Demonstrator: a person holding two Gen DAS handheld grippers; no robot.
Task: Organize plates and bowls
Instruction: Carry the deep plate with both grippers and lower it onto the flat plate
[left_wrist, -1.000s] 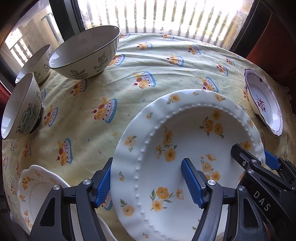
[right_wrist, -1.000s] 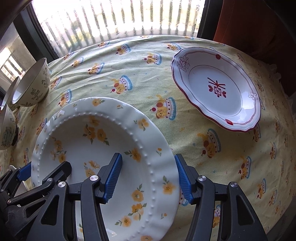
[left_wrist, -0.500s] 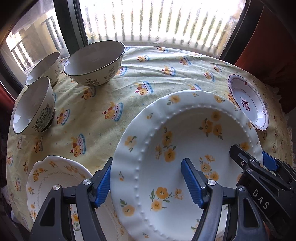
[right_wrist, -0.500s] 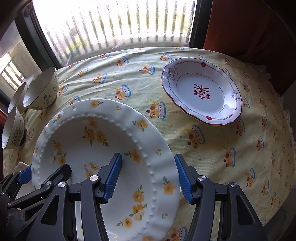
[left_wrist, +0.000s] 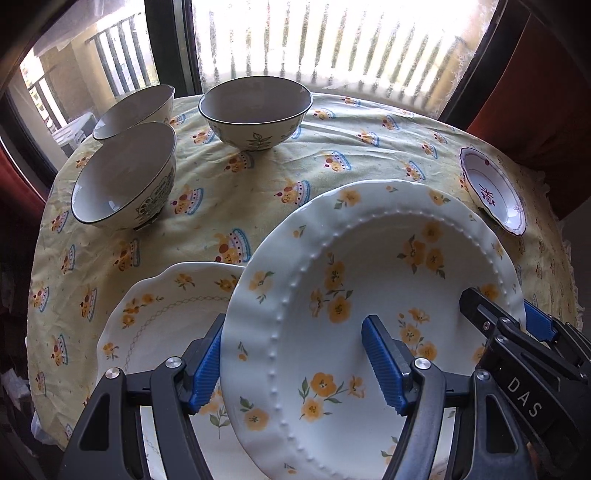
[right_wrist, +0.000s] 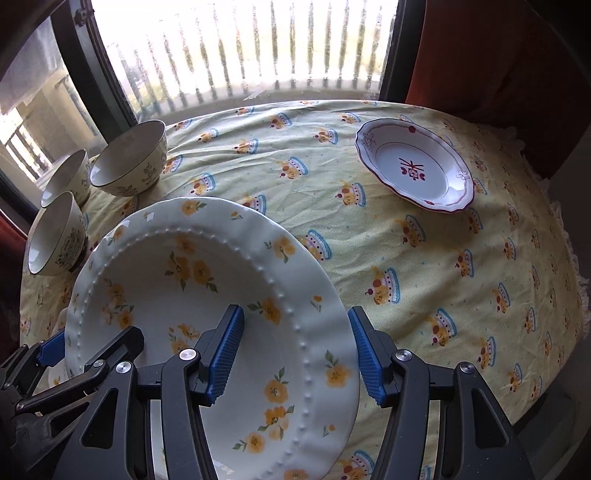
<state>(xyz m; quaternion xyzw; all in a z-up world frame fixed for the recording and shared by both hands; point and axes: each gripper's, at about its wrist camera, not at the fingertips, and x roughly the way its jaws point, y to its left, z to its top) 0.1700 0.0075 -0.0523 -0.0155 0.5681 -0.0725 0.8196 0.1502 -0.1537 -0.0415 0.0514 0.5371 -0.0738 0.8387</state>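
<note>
A large white plate with yellow flowers and a beaded rim (left_wrist: 369, 258) (right_wrist: 184, 258) hangs above the table, held from both sides. My left gripper (left_wrist: 295, 354) is shut on its left rim, one blue pad outside and one inside the well. My right gripper (right_wrist: 295, 343) is shut on its right rim in the same way. Below the held plate's left part lies a scalloped plate with yellow flowers (left_wrist: 166, 306), partly hidden. A red-trimmed plate (left_wrist: 491, 192) (right_wrist: 417, 170) sits at the far right. Three bowls (left_wrist: 255, 107) (left_wrist: 125, 173) (left_wrist: 136, 107) stand at the far left.
A yellow printed tablecloth (right_wrist: 424, 277) covers the round table, and its edge drops off at the right and near sides. A barred window (right_wrist: 240, 48) is behind the table. Open cloth lies between the bowls and the red-trimmed plate.
Both grippers have risen with the flowered plate and carried it toward the near left. More of the scalloped plate and the whole table now show beneath it.
</note>
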